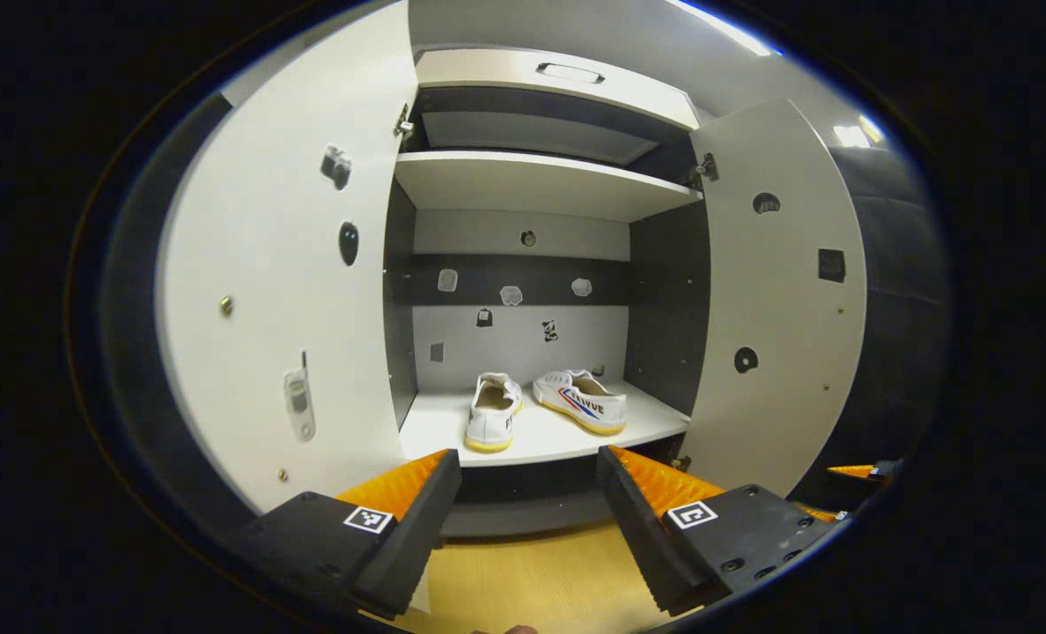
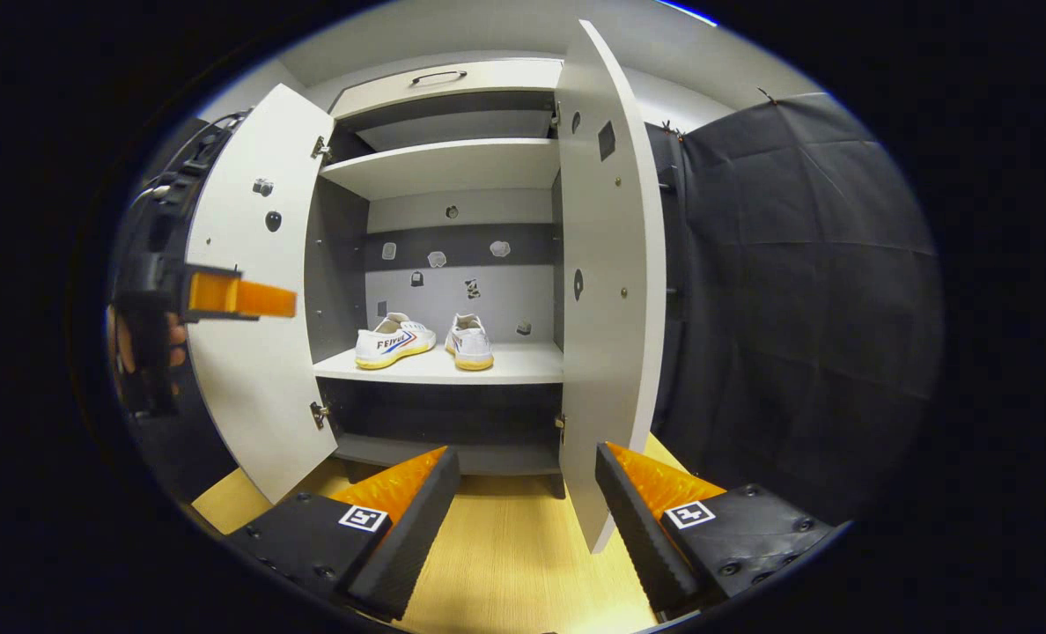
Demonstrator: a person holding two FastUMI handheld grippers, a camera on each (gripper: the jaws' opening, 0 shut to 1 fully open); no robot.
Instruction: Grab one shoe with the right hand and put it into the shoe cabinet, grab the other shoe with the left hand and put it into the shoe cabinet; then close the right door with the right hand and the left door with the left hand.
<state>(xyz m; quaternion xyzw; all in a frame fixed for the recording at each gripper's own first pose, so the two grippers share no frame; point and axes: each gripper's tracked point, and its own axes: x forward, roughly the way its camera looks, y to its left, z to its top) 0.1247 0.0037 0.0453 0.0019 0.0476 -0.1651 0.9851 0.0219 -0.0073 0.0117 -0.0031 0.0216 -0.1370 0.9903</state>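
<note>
White shoes both sit on the cabinet [image 1: 541, 185] shelf [image 1: 541, 436], straight ahead of my left claw [image 1: 528, 493], which hangs wide with nothing in it. One shoe [image 1: 493, 412] shows me its heel, the other shoe [image 1: 581, 401] lies side-on just beside it. Left door [image 1: 285, 291] swings open on one side of that claw, right door [image 1: 778, 299] on the other. My right claw [image 2: 527, 493] gapes wide too, empty over the wood floor [image 2: 505, 563], the right door's edge just beyond its fingers.
</note>
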